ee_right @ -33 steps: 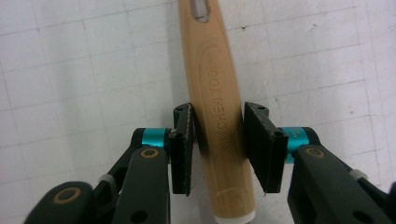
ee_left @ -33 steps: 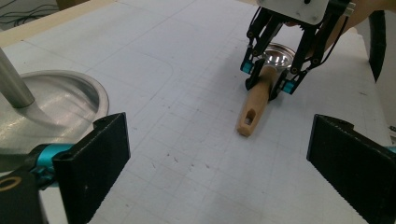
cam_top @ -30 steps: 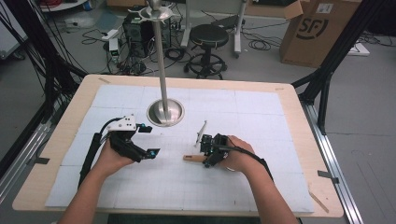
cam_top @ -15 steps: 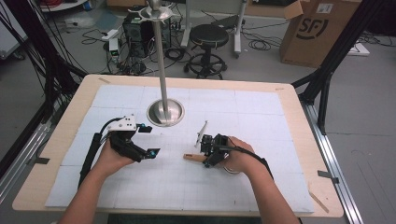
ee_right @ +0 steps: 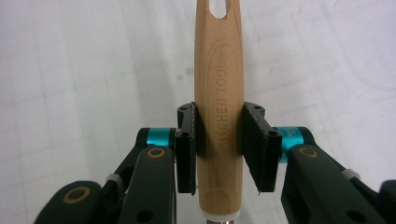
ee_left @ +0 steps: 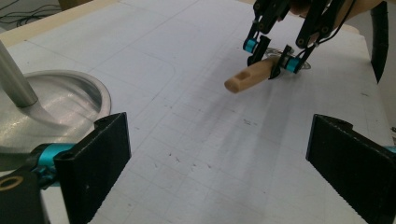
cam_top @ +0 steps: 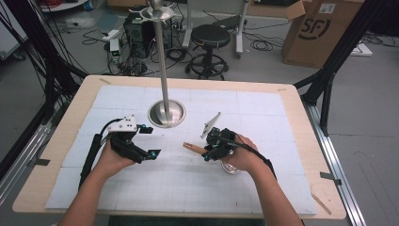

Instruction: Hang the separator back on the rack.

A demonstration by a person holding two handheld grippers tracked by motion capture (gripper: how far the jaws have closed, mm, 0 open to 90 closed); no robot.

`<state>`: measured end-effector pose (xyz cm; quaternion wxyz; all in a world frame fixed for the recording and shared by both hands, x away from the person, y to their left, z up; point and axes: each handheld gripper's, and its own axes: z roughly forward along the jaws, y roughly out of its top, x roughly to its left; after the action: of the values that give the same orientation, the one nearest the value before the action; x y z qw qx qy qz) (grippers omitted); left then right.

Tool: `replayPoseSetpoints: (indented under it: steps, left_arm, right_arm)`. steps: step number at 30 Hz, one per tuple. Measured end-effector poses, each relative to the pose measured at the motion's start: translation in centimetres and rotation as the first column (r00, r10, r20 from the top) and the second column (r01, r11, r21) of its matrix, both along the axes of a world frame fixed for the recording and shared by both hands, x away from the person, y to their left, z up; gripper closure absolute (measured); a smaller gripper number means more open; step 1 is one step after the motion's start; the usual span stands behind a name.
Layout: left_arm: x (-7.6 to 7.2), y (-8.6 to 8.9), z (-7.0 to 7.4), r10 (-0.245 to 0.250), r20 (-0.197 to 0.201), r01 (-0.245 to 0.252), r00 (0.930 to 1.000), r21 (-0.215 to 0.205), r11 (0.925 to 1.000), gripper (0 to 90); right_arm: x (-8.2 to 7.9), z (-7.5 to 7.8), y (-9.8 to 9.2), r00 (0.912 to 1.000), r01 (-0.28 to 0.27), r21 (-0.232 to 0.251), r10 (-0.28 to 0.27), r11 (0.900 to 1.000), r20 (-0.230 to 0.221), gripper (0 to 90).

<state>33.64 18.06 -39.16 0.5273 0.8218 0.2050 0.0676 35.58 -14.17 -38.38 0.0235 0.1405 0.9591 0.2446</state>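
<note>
Wood fills the gap between the right gripper's jaws: they are closed on the wooden handle of a kitchen tool, pads pressing its two flat sides just above the butt end. In the right gripper view the handle's long axis runs straight ahead from the gripper, in line with the jaws, and ends in a slotted hanging hole at the far tip. From the high view that free tip points out of the right gripper toward the left gripper, low over the worktop; what the tool carries at its other end is tucked under the right hand and I cannot tell what it is.

The left gripper holds nothing, its jaws standing wide apart. In its own view the handle lies ahead and a little to the right of it, well apart, slanting across the view rather than along the jaws, with its free end nearest.

So the right hand has the tool and the left is the free one, and any handover would likely turn on that free tip.

A metal stand with a dished round base rises beyond the left gripper; nothing lies in the dish.
</note>
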Motion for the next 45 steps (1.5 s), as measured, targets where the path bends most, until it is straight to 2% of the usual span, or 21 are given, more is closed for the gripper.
replayPoseSetpoints:
  steps: [5, 9, 13, 16, 18, 20, 21, 23, 27, 29, 31, 35, 37, 39, 41, 44, 45]
  left_arm:
    - [0.0, 0.0, 0.0, 0.001, 0.000, -0.001, 1.0000, 0.000, 1.0000, 7.1]
    - [0.0, 0.0, 0.0, -0.002, 0.002, 0.002, 1.0000, 0.004, 1.0000, 7.1]
    - [0.0, 0.0, 0.0, -0.002, 0.003, 0.002, 1.0000, 0.003, 1.0000, 7.1]
    - [0.0, 0.1, 0.0, 0.001, 0.003, -0.001, 1.0000, -0.003, 1.0000, 7.1]
    - [0.0, 0.1, 0.1, 0.000, 0.004, 0.000, 1.0000, -0.005, 1.0000, 7.1]
    - [0.0, 0.1, 0.1, 0.000, 0.005, 0.000, 1.0000, -0.005, 1.0000, 7.1]
    - [0.0, 0.1, 0.1, 0.000, 0.004, 0.000, 1.0000, -0.006, 1.0000, 7.1]
    - [0.0, 0.1, 0.1, 0.000, 0.006, 0.000, 1.0000, -0.006, 1.0000, 7.1]
    - [0.0, 0.1, 0.1, 0.001, 0.006, -0.001, 1.0000, -0.005, 1.0000, 7.1]
    - [0.0, 0.1, 0.1, 0.003, 0.004, -0.003, 1.0000, -0.004, 1.0000, 7.1]
    - [0.0, 0.1, 0.1, 0.001, 0.004, -0.001, 1.0000, -0.004, 1.0000, 7.1]
    - [0.0, 0.1, 0.1, 0.001, 0.005, -0.001, 1.0000, -0.004, 1.0000, 7.1]
    - [0.0, 0.1, 0.1, 0.001, 0.004, -0.001, 1.0000, -0.007, 1.0000, 7.1]
    - [0.0, 0.1, 0.1, 0.001, 0.005, -0.001, 1.0000, -0.005, 1.0000, 7.1]
    - [0.0, 0.1, 0.1, 0.000, 0.006, 0.000, 1.0000, -0.008, 1.0000, 7.1]
    - [0.0, 0.1, 0.1, 0.001, 0.004, -0.001, 1.0000, -0.006, 1.0000, 7.1]
    - [0.0, 0.1, 0.1, 0.000, 0.006, 0.000, 1.0000, -0.003, 1.0000, 7.1]
  right_arm:
    - [-0.1, 1.6, -0.9, 0.9996, 0.015, 0.115, -0.018, 0.993, 0.020, 67.6]
    - [0.0, 3.0, -1.6, 0.9985, 0.032, 0.221, -0.041, 0.975, 0.036, 67.6]
    - [0.2, 4.4, -1.9, 0.9969, 0.036, 0.289, -0.055, 0.957, 0.057, 67.5]
    - [0.3, 5.4, -1.9, 0.9932, 0.031, 0.340, -0.067, 0.940, 0.095, 67.5]
    - [0.4, 6.1, -2.0, 0.9909, 0.038, 0.388, -0.085, 0.921, 0.104, 67.5]
    - [0.7, 6.7, -2.2, 0.9892, 0.055, 0.440, -0.109, 0.896, 0.098, 67.4]
    - [0.8, 7.1, -2.2, 0.9873, 0.061, 0.457, -0.121, 0.887, 0.103, 67.4]
    - [1.0, 7.6, -2.2, 0.9841, 0.072, 0.477, -0.140, 0.876, 0.109, 67.5]
    - [1.4, 8.4, -1.9, 0.9772, 0.062, 0.482, -0.152, 0.874, 0.149, 67.4]
    - [1.5, 8.7, -1.8, 0.9754, 0.060, 0.492, -0.156, 0.869, 0.156, 67.4]
    - [1.7, 9.1, -1.8, 0.9743, 0.059, 0.513, -0.161, 0.857, 0.158, 67.4]
    - [2.1, 10.3, -1.9, 0.9707, 0.066, 0.519, -0.175, 0.852, 0.165, 67.4]
    - [2.3, 10.9, -2.0, 0.9735, 0.061, 0.525, -0.167, 0.849, 0.157, 67.3]
    - [2.6, 11.4, -1.9, 0.9729, 0.055, 0.508, -0.160, 0.860, 0.167, 67.3]
    - [2.8, 12.0, -2.0, 0.9734, 0.055, 0.503, -0.159, 0.863, 0.165, 67.4]
    - [3.2, 12.9, -2.0, 0.9718, 0.050, 0.511, -0.160, 0.858, 0.173, 67.3]
    - [3.3, 13.2, -2.1, 0.9707, 0.044, 0.519, -0.159, 0.853, 0.180, 67.4]
